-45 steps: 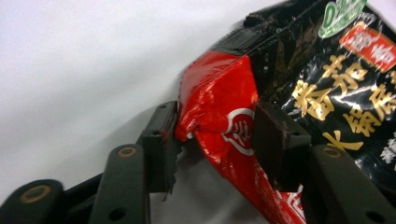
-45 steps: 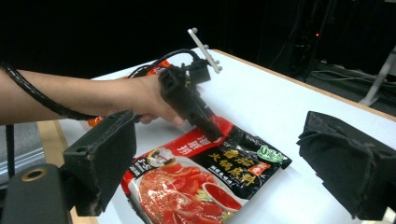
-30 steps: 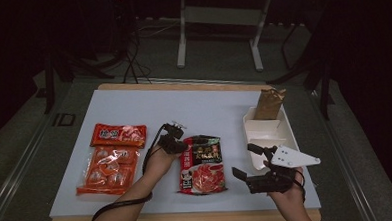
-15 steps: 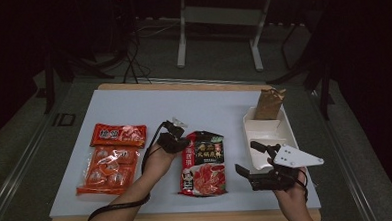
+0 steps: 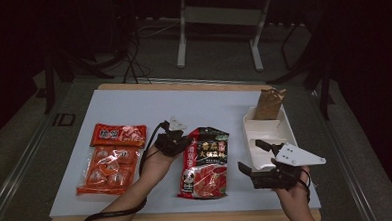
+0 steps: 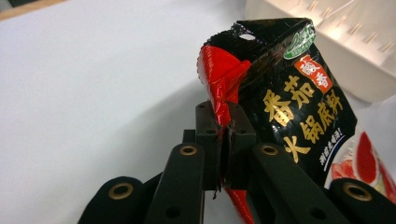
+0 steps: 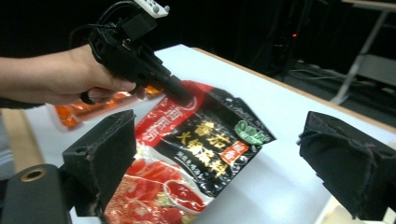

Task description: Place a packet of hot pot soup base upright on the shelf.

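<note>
Left gripper: jaws closed tight on the left edge of the soup-base pouch, near its far corner; in the left gripper view the red-and-black film is pinched and crumpled between the pads, and that end lifts off the table. The pouch lies near the table's centre, its near end resting on the surface. Right gripper: jaws spread wide, holding nothing, just right of the pouch and near the white tray. A brown bag stands at the tray's far end. An orange snack pack lies to the left.
</note>
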Motion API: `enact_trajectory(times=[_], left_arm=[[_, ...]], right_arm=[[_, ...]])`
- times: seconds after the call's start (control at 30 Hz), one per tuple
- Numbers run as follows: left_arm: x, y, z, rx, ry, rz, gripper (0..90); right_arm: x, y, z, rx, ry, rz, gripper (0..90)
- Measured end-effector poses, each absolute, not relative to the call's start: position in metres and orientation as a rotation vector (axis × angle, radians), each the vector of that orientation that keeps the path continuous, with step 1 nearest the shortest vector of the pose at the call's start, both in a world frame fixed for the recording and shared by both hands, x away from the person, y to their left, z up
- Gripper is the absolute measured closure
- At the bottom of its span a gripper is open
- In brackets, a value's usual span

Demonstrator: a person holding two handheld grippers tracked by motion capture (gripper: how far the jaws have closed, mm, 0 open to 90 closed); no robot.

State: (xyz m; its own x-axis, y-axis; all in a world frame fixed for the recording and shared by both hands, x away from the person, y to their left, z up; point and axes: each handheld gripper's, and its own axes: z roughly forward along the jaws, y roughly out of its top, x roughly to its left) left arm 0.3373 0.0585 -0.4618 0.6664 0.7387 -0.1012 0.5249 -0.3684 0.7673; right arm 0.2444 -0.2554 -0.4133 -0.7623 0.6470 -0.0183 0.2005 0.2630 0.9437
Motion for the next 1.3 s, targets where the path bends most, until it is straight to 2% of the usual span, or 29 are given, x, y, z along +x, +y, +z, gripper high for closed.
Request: enact_trajectory(times=[0.63,1.0,1.3], left_arm=[[0.288,0.049,-0.430,1.974,0.782,0.420,87.9],[0.270,0.052,-0.414,1.924,0.696,0.385,87.8],[0.266,0.070,-0.397,1.794,0.685,0.346,87.8]], right_arm=[[0.244,-0.256,-0.411,0.818,2.162,1.497,10.0],[0.241,-0.257,-0.406,0.788,2.192,1.538,10.7],[0.244,-0.255,-0.404,0.792,2.202,1.557,13.9]])
